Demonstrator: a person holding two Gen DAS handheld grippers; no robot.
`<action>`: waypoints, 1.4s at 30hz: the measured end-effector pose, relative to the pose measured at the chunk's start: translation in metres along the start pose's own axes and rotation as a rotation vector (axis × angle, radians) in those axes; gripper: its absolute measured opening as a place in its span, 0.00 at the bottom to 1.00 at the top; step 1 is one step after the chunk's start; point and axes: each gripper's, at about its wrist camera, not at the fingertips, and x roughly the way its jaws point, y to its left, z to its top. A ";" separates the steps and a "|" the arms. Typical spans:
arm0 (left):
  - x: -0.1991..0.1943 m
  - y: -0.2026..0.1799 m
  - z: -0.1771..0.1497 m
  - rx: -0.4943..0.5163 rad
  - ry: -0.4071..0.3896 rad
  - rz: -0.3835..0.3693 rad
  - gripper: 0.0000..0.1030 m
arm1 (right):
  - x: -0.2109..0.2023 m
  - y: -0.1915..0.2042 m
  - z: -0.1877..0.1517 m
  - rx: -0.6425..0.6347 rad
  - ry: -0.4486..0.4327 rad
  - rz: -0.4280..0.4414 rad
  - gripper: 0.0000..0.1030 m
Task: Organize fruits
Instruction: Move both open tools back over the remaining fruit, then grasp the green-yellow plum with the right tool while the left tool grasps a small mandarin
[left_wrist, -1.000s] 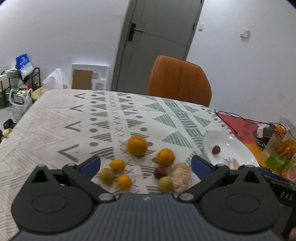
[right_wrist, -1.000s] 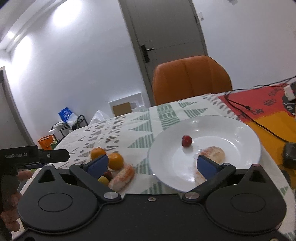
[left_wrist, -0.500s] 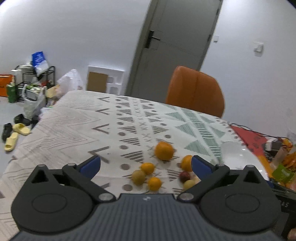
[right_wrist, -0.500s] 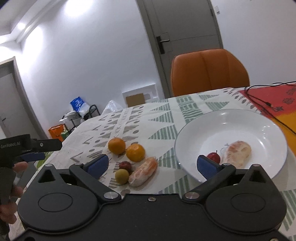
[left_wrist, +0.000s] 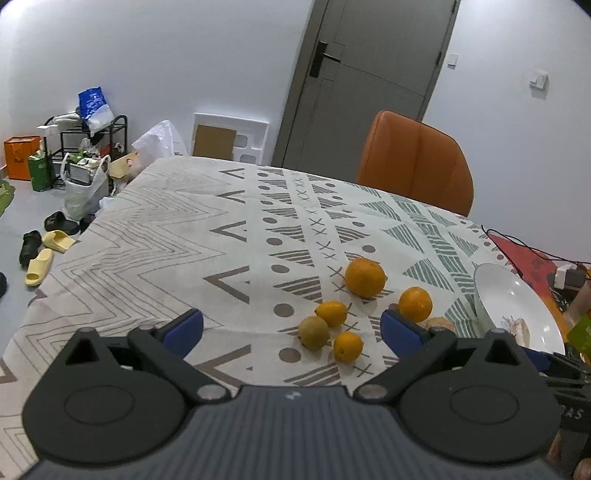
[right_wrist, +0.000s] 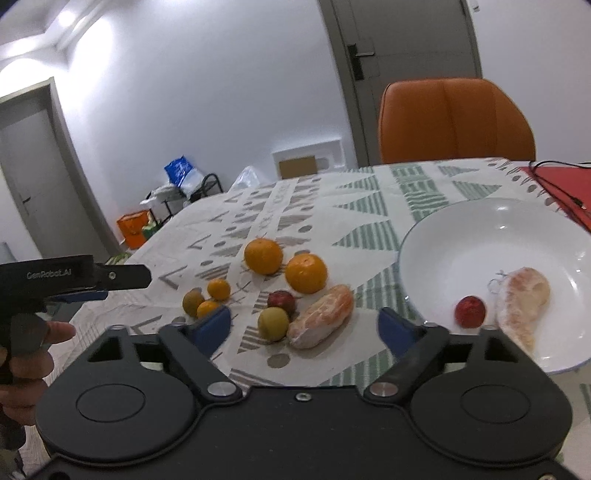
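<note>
Loose fruit lies on the patterned tablecloth: two oranges (right_wrist: 263, 256) (right_wrist: 306, 273), two small tangerines (left_wrist: 332, 313) (left_wrist: 348, 346), a brownish kiwi (left_wrist: 313, 332), a dark red fruit (right_wrist: 281, 300), a yellow-green fruit (right_wrist: 273, 324) and a peeled pomelo segment (right_wrist: 320, 321). The white plate (right_wrist: 480, 225) to the right holds a small red fruit (right_wrist: 470, 311) and another peeled segment (right_wrist: 521, 297). My right gripper (right_wrist: 304, 326) is open, just short of the pomelo segment and yellow-green fruit. My left gripper (left_wrist: 291, 328) is open, left of the fruit cluster, nothing between its fingers.
An orange chair (left_wrist: 413, 162) stands at the table's far side. A red mat with a black cable (right_wrist: 554, 184) lies right of the plate. In the right wrist view the left gripper's body (right_wrist: 70, 277) and a hand (right_wrist: 26, 354) show at the left edge. Clutter and slippers sit on the floor to the left.
The right gripper has swung left from over the plate toward the loose fruit. The left gripper has pulled back and to the left, so the fruit now sits at its right side.
</note>
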 end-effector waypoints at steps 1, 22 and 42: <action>0.001 0.001 -0.001 0.000 0.000 -0.006 0.98 | 0.002 0.001 0.000 -0.002 0.007 0.004 0.76; 0.022 -0.002 -0.005 0.011 0.055 -0.093 0.45 | 0.039 0.024 0.009 -0.059 0.100 0.074 0.36; 0.037 -0.022 -0.013 0.048 0.107 -0.158 0.31 | 0.034 0.027 0.012 -0.112 0.113 0.063 0.22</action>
